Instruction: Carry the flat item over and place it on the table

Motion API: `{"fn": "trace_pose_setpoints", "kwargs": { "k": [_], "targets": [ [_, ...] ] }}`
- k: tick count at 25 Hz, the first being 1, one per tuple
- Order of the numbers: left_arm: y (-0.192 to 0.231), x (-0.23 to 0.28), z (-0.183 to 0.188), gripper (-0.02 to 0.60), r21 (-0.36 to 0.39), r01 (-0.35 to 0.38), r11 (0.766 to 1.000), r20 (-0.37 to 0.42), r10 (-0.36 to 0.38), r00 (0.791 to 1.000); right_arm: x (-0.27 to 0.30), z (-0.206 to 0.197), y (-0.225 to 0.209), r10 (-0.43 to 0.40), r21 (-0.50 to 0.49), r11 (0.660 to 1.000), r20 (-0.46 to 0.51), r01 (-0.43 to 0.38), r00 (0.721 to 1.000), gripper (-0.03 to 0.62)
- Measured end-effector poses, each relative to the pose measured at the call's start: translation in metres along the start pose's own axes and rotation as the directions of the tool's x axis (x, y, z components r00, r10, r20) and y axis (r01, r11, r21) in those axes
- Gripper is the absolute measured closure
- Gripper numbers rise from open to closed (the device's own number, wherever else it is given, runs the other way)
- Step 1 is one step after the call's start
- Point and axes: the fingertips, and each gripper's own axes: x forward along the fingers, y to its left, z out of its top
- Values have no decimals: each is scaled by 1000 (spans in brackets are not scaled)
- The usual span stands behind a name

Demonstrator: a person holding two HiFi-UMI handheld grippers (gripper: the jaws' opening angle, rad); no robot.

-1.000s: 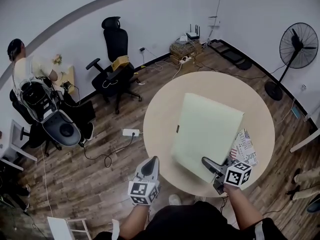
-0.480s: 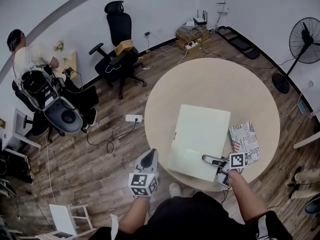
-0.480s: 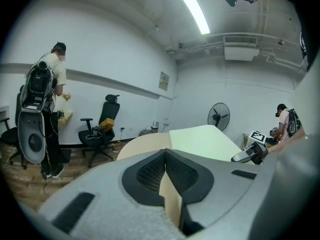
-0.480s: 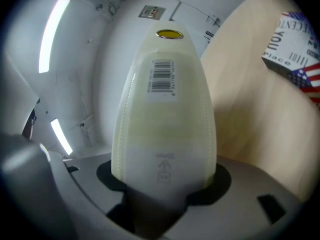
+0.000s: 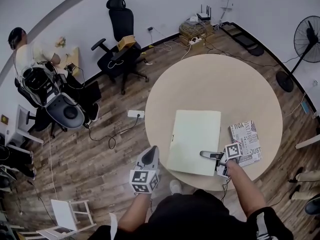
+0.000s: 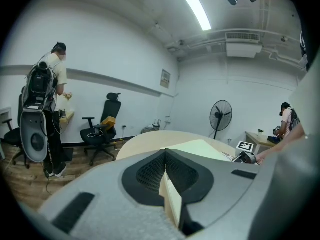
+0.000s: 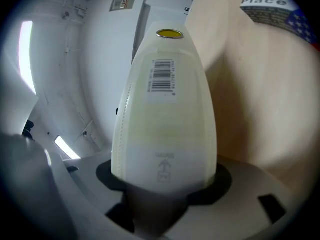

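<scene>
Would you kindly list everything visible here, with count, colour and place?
table: one, beige, centre.
flat box: one, pale cream, table's near side.
newsprint-patterned item: one, white, on table, right of flat box.
office chair: one, black, beyond table.
fan: one, black, far right.
power strip: one, white, floor left of table.
person: one, pale top, far left.
left gripper: one, grey, shut, empty, beside table's near edge.
right gripper: one, grey, shut on flat box.

Left hand-held gripper [image 6: 165, 159], jaws together, before round table [image 6: 150, 139], office chair [image 6: 106, 118], fan [image 6: 220, 115]
</scene>
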Motion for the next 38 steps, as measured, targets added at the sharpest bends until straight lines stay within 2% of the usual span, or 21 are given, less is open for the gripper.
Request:
{"fn": "trace_pose_setpoints", "kwargs": {
  "k": [9, 15, 17, 19, 22, 28, 30, 32, 35, 38],
  "targets": [
    [-6, 7, -4, 578, -6, 4, 1000, -14, -4, 1000, -6, -6, -26, -49, 52, 997, -68, 53, 996, 297],
    [-18, 14, -6, 578, -9, 50, 999, -30, -50, 998, -9, -5, -32, -85, 21, 996, -88, 87, 992, 284],
    [-22, 16, -8, 578, -9, 61, 998, -34, -61, 998, -12, -3, -39, -128, 19, 991, -78, 130, 989, 278],
    [-23, 18, -9, 578, -12, 66, 998, -36, -66, 997, -17, 2, -51, -213, 5, 977, -50, 214, 976, 257],
    [-25, 19, -9, 578, -16, 75, 997, -34, -76, 997, -27, 14, -63, -338, -30, 940, 18, 338, 941, 222],
    [-34, 20, -12, 578, -16, 94, 995, -34, -94, 995, -47, 27, -80, -528, -79, 839, 122, 538, 841, 183],
    [-36, 19, -12, 578, -17, 97, 995, -34, -97, 995, -55, 30, -84, -585, -110, 791, 154, 602, 796, 180],
    [-35, 17, -12, 578, -16, 97, 995, -34, -97, 995, -61, 36, -82, -637, -171, 726, 194, 666, 746, 178],
    [-34, 16, -13, 578, -19, 98, 995, -36, -98, 995, -66, 49, -64, -659, -268, 650, 267, 711, 703, 180],
    [-35, 16, -13, 578, -24, 101, 995, -34, -102, 994, -69, 62, -28, -629, -364, 595, 344, 716, 697, 180]
  ]
}}
